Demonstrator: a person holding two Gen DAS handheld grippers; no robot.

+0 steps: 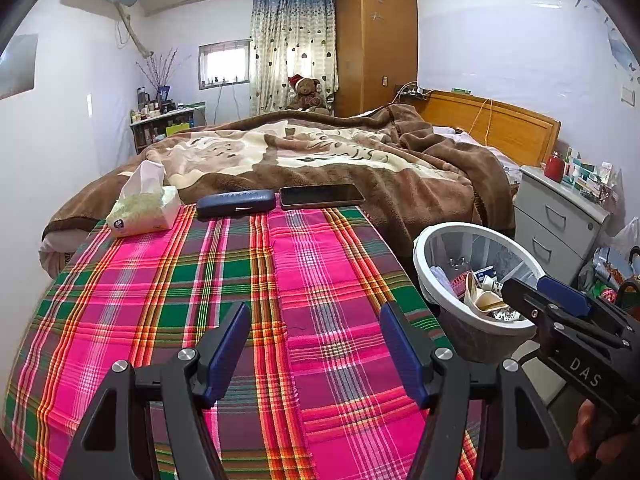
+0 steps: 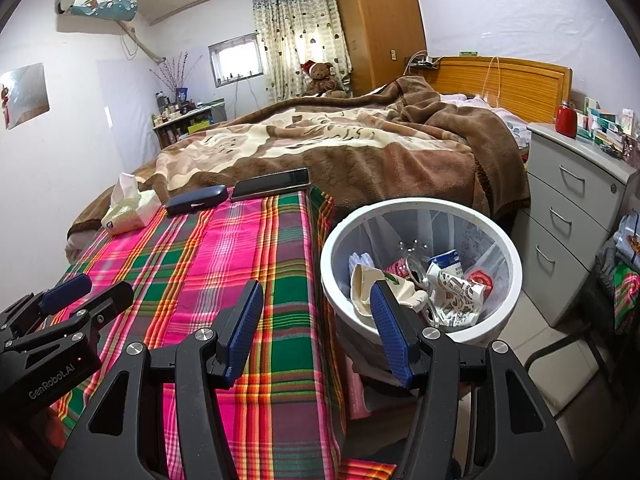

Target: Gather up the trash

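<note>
Trash: crumpled paper cups and wrappers (image 2: 448, 296) lie heaped inside the white bin (image 2: 505, 254), which stands on the floor just beside the plaid-covered bed edge.
Plaid cloth (image 1: 224, 280): no loose scrap shows on it in either view, so the collecting looks close to done, as far as I can judge.
Left gripper (image 1: 316, 344): spread wide over the cloth, nothing between its blue pads (image 1: 230, 344).
Right gripper (image 2: 316, 332): also spread wide and carrying nothing, its right finger hanging at the near rim of the bin.
How the trash should handle: light and soft, probably crushing under a squeeze; the printed cup paper looks thin, while a clear plastic piece deeper in seems slippery and springy.
Where to take hold: on a folded edge or a crushed rim of paper, where the pads can bite across a double layer instead of a smooth face.
Bin itself: thin mesh wall under a stiff white rim, likely light and easy to tip; the rim is the firm place to grip.
Not trash, by my reading: tissue pack (image 1: 140, 210), dark glasses case (image 1: 236, 204) and phone (image 1: 322, 196) at the far end of the cloth.
</note>
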